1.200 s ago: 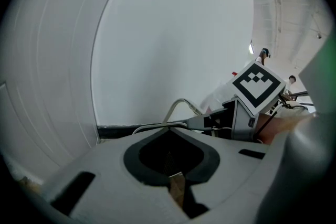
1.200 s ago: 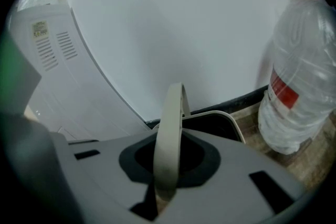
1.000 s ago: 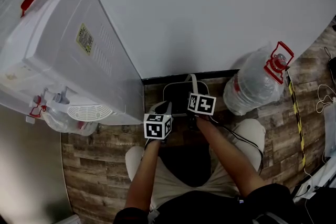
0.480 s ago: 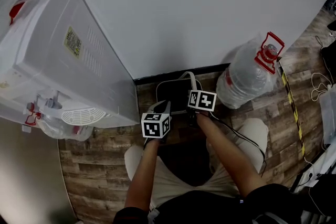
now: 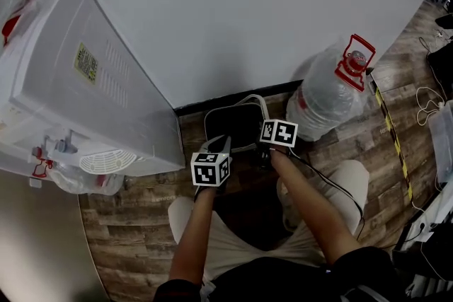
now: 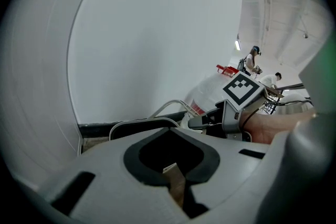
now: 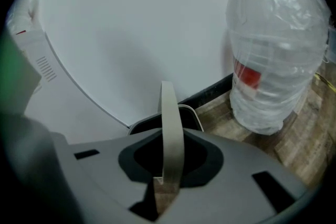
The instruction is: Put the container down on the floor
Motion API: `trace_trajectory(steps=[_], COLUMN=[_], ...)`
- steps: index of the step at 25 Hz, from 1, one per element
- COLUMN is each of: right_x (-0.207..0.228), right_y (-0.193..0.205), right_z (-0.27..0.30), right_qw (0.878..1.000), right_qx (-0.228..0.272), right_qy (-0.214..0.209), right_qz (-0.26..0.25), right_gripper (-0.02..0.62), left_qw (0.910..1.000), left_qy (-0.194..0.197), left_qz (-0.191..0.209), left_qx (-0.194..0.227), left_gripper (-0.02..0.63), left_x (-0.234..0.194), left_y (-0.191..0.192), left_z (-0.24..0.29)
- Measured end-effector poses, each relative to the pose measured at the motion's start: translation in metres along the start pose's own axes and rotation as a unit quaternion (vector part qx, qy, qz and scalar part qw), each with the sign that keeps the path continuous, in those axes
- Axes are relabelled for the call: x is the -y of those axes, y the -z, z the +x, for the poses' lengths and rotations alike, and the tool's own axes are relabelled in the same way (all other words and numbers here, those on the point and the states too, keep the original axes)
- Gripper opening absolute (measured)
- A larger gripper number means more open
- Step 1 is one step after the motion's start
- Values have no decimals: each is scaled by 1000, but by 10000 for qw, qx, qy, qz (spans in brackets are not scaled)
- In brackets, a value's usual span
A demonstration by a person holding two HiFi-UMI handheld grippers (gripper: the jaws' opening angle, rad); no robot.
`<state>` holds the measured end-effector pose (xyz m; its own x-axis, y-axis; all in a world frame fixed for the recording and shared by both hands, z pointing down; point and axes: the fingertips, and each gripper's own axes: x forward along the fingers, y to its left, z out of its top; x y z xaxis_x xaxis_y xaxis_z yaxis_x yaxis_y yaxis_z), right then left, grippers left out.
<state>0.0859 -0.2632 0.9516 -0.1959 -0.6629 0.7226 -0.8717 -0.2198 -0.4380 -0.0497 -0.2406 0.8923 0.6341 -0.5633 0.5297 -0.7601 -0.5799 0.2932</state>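
**Container held by its handle at the wall**

The dark container (image 5: 230,127) is seen low against the wall (image 5: 233,10), between the white water dispenser (image 5: 78,102) and the large water bottle (image 5: 329,99). Whether it rests on the wooden floor (image 5: 141,223) cannot be told. Its grey handle (image 7: 171,128) is clamped in the right gripper (image 7: 165,186). The left gripper (image 6: 176,189) is closed on itself, near the container's rim.

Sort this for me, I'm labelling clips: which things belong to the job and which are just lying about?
Job: container, its handle gripped by the right gripper; left gripper, shut; floor.
Lying about: wrapped water bottle, white dispenser, striped floor tape.
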Motion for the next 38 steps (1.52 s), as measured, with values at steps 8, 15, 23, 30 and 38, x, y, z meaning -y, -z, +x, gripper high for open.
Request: trace_trajectory(steps=[8, 15, 23, 30, 38], right_x=[25, 45, 62, 72, 85], right_y=[7, 16, 24, 36, 53], right_z=[1, 5, 11, 13, 14], right_qw=[9998, 9995, 9992, 9987, 9976], right_qx=[-116, -241, -227, -278, -411], right_qy=[167, 197, 337, 393, 436], right_qz=[-44, 88, 34, 144, 339], right_gripper=[35, 44, 75, 100, 121], left_qw=[9997, 9986, 9973, 9967, 9958], left_qy=[176, 370, 540, 607, 682], left_qz=[57, 104, 162, 184, 222], left_qx=[-177, -358, -468, -500, -570], left_gripper=[17, 17, 17, 17, 17], left_x=[11, 23, 34, 36, 42], left_y=[11, 25, 34, 39, 44], left_z=[13, 28, 36, 37, 44])
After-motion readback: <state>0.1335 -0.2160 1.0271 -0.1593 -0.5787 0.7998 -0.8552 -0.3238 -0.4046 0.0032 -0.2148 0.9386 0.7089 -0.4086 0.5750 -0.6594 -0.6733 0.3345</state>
